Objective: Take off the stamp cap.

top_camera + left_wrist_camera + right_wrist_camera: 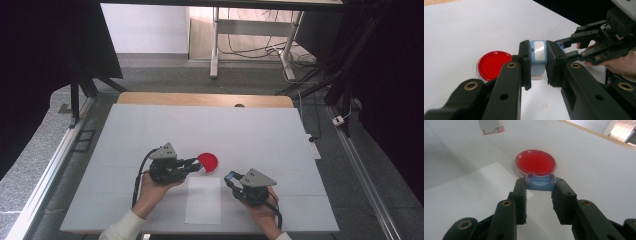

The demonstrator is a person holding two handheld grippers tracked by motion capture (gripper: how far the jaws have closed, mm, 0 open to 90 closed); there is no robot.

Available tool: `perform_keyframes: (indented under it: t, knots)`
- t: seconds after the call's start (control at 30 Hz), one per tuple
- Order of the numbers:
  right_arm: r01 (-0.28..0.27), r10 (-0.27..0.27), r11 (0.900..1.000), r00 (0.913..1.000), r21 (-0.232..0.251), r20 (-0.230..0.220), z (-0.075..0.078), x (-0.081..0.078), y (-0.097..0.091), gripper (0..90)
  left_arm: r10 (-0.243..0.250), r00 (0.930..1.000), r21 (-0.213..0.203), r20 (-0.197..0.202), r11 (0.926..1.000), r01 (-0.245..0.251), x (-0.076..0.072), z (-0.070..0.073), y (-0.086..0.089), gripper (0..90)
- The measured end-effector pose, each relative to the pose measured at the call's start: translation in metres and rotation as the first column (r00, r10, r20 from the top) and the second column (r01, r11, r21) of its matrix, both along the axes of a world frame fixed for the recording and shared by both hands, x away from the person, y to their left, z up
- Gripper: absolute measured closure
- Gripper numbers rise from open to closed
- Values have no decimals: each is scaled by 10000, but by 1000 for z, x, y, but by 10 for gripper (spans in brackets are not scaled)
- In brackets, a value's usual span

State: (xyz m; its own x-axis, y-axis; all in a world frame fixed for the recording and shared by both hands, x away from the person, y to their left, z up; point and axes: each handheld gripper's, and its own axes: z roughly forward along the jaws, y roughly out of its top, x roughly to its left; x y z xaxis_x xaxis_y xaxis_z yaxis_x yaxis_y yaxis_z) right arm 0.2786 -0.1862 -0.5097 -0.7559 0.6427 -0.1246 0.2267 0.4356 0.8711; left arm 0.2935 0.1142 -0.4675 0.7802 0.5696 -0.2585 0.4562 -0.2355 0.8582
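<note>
A pale blue block [538, 57] is pinched between the jaws of the left claw [538, 66], just beside a red dish [207, 161] on the white table [250, 135]. A blue cap [540, 181] is clamped in the right claw [540, 185], above a paper sheet [203, 200].

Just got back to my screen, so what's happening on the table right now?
A person holds a claw in each hand over a white table. The left claw is shut on a light blue block. The right claw grips a small blue cap-like piece at its tips. A red dish sits on the table between and just beyond them, beside a white sheet of paper. Neither piece has been set down.
</note>
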Motion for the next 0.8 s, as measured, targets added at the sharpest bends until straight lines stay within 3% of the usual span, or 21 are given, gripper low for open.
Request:
perform_keyframes:
  t: [0.37,0.8]
  knots:
    - [574,-574,9983,9983,88,-50,4,-8,-48,652,38,9999,61,165,10000,-39,1,1,1,760]
    - [879,-879,9961,9961,63,33,6,-7,-78,651,191,9991,136,367,9997,-196,7,2,4,760]
